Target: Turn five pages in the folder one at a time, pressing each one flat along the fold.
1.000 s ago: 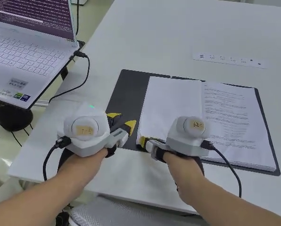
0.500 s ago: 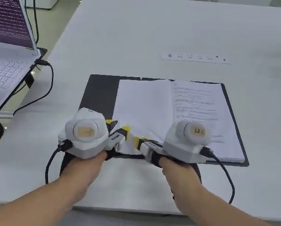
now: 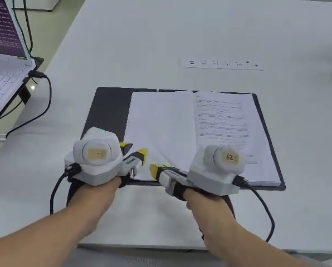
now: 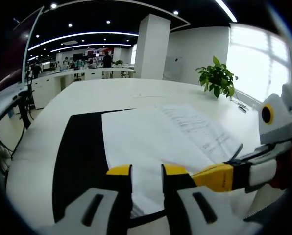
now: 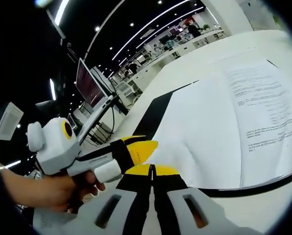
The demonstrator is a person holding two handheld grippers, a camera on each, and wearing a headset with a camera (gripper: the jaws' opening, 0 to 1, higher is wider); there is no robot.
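Now at near edge of folder (image 3: 107, 111): left gripper (image 4: 146, 172) narrowly apart, right gripper (image 5: 151, 170) closed.

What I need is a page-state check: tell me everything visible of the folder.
The folder has a black cover and lies open, flat on the white table. Its left inner cover is bare; a blank white page lies beside a printed page. The left gripper and right gripper are at its near edge; contact unclear.
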